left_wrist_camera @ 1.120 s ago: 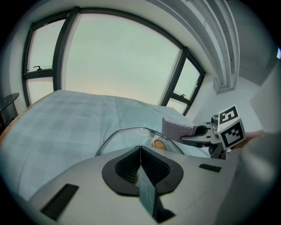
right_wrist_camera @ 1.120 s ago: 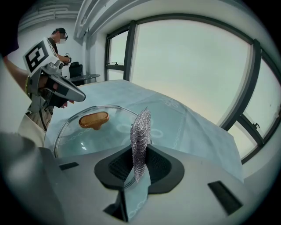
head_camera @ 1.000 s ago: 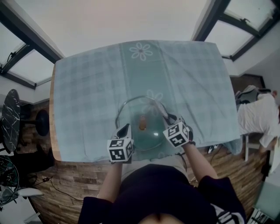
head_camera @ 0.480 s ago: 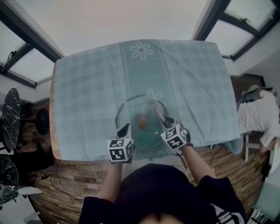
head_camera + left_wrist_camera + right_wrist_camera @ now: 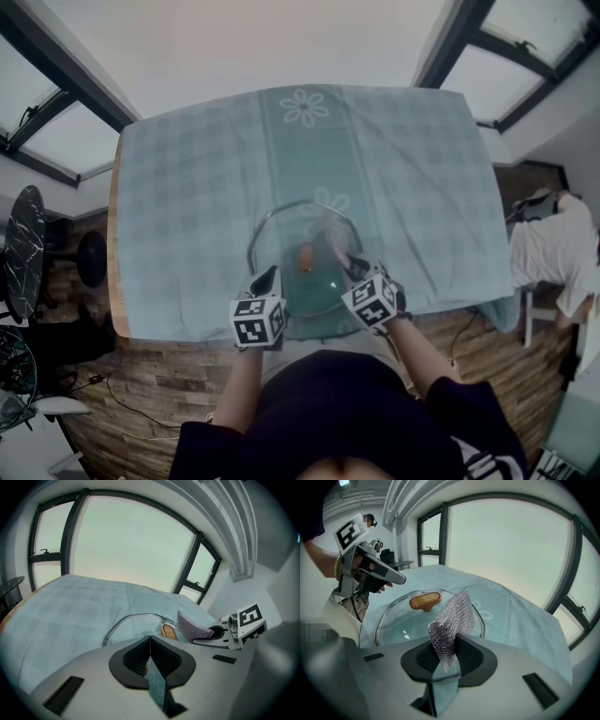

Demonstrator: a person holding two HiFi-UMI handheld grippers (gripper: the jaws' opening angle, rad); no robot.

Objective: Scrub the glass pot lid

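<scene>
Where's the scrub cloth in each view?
Head view: the scrub cloth is just below centre, over the right side of the lid, right of the brown knob.
Left gripper view: right of centre, just right of the knob.
Right gripper view: centre, upright, nearer than the knob and to its right.
Shared landmark: the brown knob.

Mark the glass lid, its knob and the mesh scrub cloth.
glass lid point(image 5: 398, 620), right gripper view, clear glass left of centre.
knob point(image 5: 425, 601), right gripper view, top of the brown handle.
mesh scrub cloth point(image 5: 452, 620), right gripper view, middle of the silver mesh, above the jaws.
</scene>
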